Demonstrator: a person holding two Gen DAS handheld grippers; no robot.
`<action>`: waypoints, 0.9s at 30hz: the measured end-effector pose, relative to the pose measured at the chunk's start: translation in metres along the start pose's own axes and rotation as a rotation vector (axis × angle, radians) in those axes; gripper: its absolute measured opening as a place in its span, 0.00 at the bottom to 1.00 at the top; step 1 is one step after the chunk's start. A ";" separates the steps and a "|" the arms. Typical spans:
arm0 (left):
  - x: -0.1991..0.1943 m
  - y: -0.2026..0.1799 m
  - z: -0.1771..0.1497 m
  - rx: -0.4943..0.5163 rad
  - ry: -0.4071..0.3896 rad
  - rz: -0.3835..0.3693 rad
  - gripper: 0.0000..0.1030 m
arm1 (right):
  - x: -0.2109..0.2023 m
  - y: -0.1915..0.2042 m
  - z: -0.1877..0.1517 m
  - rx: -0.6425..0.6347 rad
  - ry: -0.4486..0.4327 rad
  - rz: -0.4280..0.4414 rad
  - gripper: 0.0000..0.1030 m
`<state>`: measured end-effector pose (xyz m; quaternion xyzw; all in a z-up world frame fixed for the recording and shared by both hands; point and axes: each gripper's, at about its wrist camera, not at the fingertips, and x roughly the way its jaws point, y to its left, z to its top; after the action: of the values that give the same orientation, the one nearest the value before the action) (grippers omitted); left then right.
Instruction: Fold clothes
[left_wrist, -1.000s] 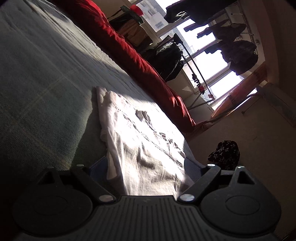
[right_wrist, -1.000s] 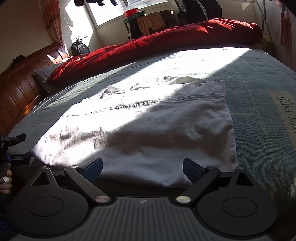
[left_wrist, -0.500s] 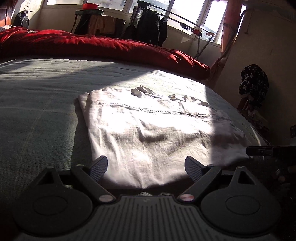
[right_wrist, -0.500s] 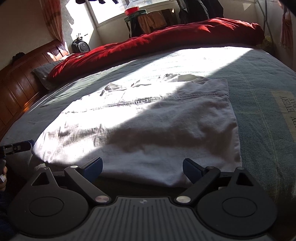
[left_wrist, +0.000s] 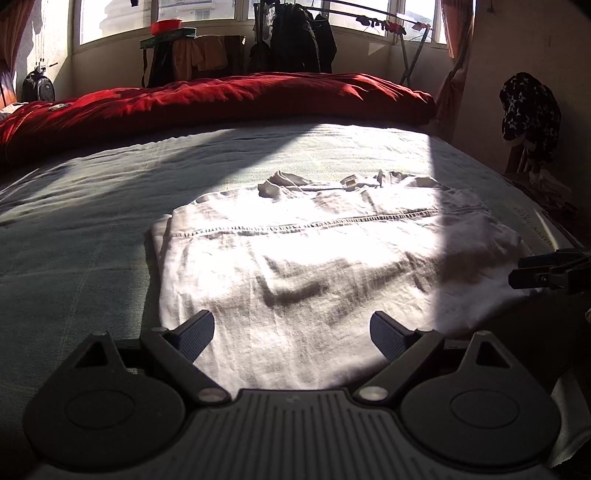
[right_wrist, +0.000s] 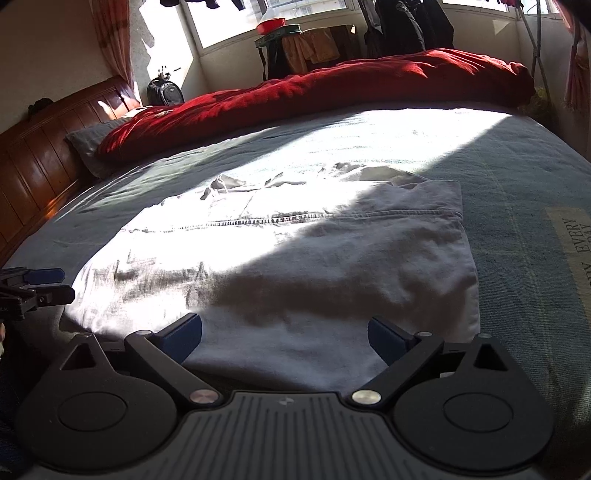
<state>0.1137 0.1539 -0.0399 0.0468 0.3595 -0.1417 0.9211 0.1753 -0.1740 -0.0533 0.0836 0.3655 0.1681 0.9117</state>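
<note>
A white garment (left_wrist: 314, 266) lies flat and partly folded on the grey-green bedspread (left_wrist: 74, 236), half in sunlight. My left gripper (left_wrist: 291, 334) hovers open over its near edge, nothing between the fingers. From the other side the same white garment (right_wrist: 280, 266) fills the right wrist view, where my right gripper (right_wrist: 284, 334) also stands open above the near hem, holding nothing. Each gripper shows at the edge of the other's view: the right gripper (left_wrist: 546, 269) at the far right, the left gripper (right_wrist: 33, 286) at the far left.
A red duvet (left_wrist: 221, 99) is bunched along the far side of the bed. A wooden headboard (right_wrist: 40, 162) and grey pillow (right_wrist: 92, 144) stand at the left. Clothes racks and a table line the windows. A dark starred garment (left_wrist: 530, 107) hangs at the right.
The left wrist view has rolled from steeply tilted to level and shifted along the garment's edge. Seen from the right, the left gripper has risen into view. The right gripper has barely moved.
</note>
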 end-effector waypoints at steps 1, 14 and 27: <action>0.008 -0.007 -0.001 0.021 0.016 0.010 0.89 | 0.004 -0.001 -0.002 0.005 0.014 -0.010 0.96; 0.012 -0.019 -0.028 -0.020 0.118 0.091 0.89 | 0.011 -0.013 -0.015 0.042 0.018 0.005 1.00; -0.004 -0.030 -0.003 -0.038 0.044 0.122 0.89 | 0.003 -0.016 0.018 0.032 -0.045 0.116 1.00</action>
<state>0.1002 0.1269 -0.0394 0.0542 0.3788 -0.0775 0.9206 0.1934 -0.1880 -0.0466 0.1227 0.3422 0.2130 0.9069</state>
